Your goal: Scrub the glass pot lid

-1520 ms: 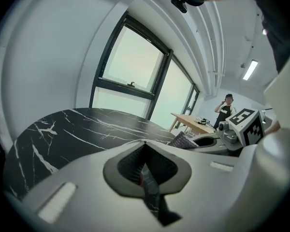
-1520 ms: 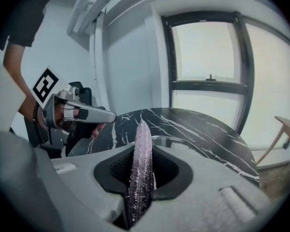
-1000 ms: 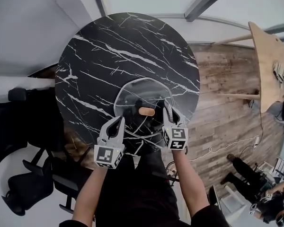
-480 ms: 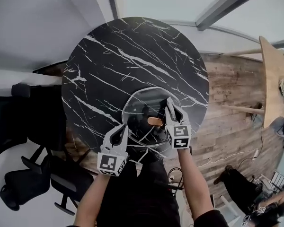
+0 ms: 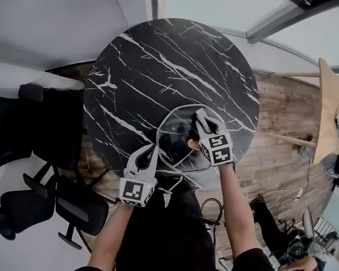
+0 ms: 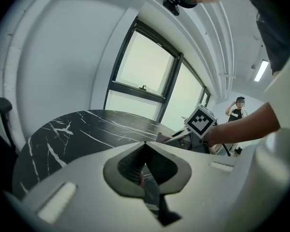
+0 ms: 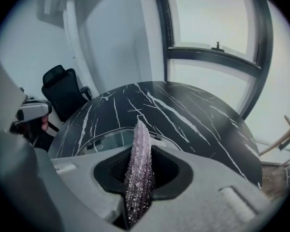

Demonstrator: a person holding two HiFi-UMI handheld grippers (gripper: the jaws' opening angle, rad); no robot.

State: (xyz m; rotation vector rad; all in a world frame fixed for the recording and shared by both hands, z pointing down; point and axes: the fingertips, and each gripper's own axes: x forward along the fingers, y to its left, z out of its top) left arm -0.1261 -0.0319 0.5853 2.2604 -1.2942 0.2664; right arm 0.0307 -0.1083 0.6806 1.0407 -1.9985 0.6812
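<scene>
Advancing past the knob [image 5: 193, 144], the right claw [image 5: 200, 116] is pinching a scrubber [image 7: 139, 163] over the lid [image 5: 172, 133], seemingly mid-scrub, while the left claw [image 5: 151, 150] is idling shut, empty.

Round black marble desk [image 5: 158, 66], white-veined. One glass pot lid [image 5: 178, 130] rests on it, close to the near right edge.

We see a round black marble table [image 5: 158, 66] (white veins all over it). Left of the table stand black office chairs [image 5: 82, 210]. Right of it lie a plank floor [image 5: 282, 106] and a pale wooden tabletop [image 5: 330, 112]. Beyond the table is a dark-framed window [image 7: 217, 23].
</scene>
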